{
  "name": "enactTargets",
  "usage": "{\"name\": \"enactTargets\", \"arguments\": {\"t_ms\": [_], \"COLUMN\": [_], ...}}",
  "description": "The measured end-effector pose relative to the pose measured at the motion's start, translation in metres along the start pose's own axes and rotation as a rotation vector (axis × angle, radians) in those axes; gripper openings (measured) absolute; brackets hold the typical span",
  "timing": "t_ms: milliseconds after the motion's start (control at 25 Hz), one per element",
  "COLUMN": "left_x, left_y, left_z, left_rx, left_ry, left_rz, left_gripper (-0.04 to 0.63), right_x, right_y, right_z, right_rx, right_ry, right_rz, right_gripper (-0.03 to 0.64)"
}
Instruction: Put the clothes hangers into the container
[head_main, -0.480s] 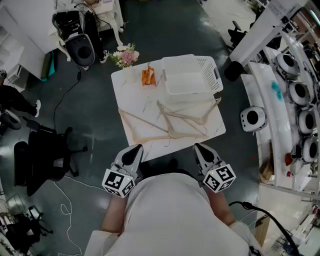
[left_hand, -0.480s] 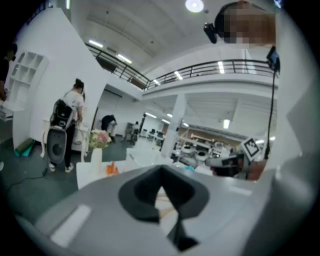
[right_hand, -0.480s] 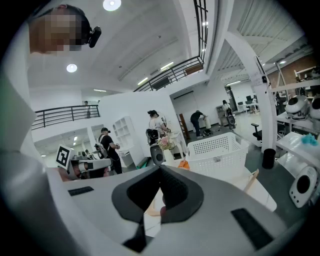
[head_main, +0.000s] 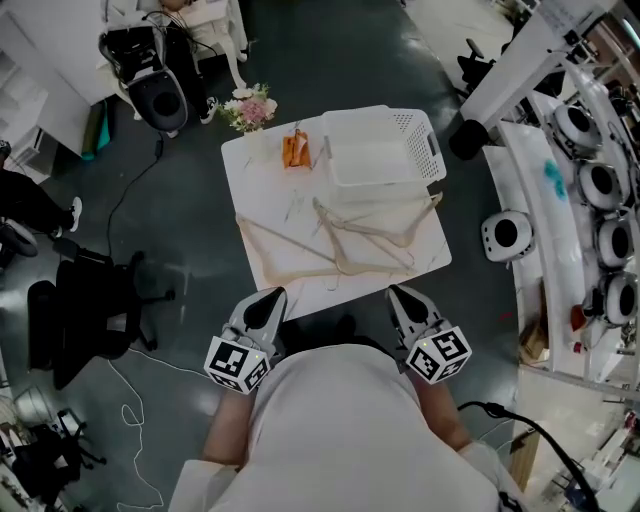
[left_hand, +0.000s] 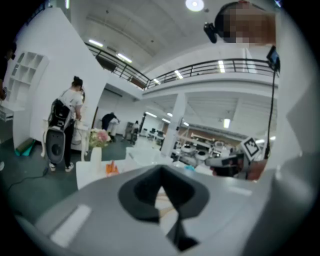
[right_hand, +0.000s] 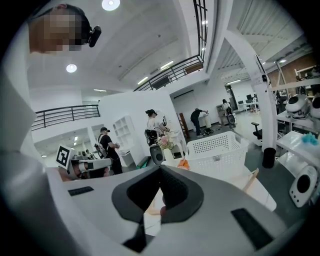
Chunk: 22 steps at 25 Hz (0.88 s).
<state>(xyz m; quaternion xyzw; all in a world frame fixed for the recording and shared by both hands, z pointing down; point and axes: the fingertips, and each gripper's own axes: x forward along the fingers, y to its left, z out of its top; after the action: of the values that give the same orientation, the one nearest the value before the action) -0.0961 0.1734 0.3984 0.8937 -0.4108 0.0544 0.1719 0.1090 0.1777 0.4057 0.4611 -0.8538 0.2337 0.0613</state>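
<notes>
Several pale wooden clothes hangers (head_main: 340, 245) lie in a loose tangle on the near half of the white table (head_main: 262, 170). The white plastic basket (head_main: 425, 150) stands empty at the table's far right; the right gripper view shows the basket (right_hand: 217, 147) with a hanger end (right_hand: 248, 181) before it. My left gripper (head_main: 270, 298) and right gripper (head_main: 400, 297) hover side by side at the table's near edge, close to my body, short of the hangers. Both are shut with nothing held, as the left gripper (left_hand: 162, 192) and right gripper (right_hand: 161, 192) also appear in their own views.
An orange object (head_main: 295, 152) lies left of the basket and a vase of flowers (head_main: 252, 110) stands at the far left corner. A black office chair (head_main: 85, 320) and floor cables are to the left. A bench with white robot heads (head_main: 600, 200) runs along the right.
</notes>
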Motion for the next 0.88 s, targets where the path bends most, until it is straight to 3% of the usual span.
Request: {"name": "enactTargets", "arguments": {"t_ms": [440,880], "left_x": [0.005,0.024], "left_y": [-0.005,-0.024], "left_z": [-0.011,-0.043], "left_rx": [-0.011,-0.050], "left_ry": [0.027,0.070], "left_rz": [0.035,0.093], "left_gripper": [0.002,0.002], "right_x": [-0.006,-0.024], "right_y": [-0.015,-0.070], "right_z": [-0.004,-0.015], "right_rx": [0.040,0.063], "right_ry": [0.013,0.056], "right_rz": [0.026,0.064], "right_gripper": [0.003,0.003]}}
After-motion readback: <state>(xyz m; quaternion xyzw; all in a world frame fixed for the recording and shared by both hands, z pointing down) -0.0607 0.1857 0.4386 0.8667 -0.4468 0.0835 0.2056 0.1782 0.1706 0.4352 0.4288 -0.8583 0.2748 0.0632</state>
